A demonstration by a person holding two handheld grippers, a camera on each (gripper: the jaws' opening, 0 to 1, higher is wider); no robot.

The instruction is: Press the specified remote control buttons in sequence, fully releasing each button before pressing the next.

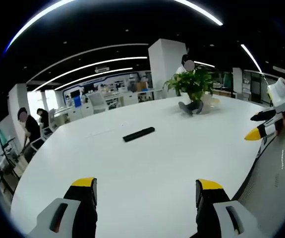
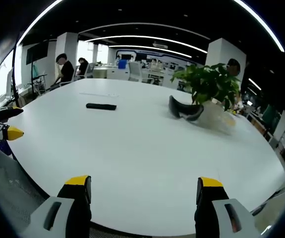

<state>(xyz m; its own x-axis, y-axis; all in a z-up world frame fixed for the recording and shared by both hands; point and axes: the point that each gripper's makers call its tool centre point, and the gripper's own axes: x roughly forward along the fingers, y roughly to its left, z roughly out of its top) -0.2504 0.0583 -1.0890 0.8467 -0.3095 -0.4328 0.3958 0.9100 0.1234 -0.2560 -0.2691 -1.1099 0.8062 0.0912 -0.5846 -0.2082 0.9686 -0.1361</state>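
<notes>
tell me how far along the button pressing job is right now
Nothing looks done. The slim black remote control lies untouched, alone on the round white table. Left gripper and right gripper are both open, empty and well short of it. The approach and all presses remain.

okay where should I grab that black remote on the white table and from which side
Probably across its narrow width near the middle, coming straight down from above. The remote lies flat on the white table, long and slim with bare surface around it, so the jaws can straddle its long edges.
</notes>
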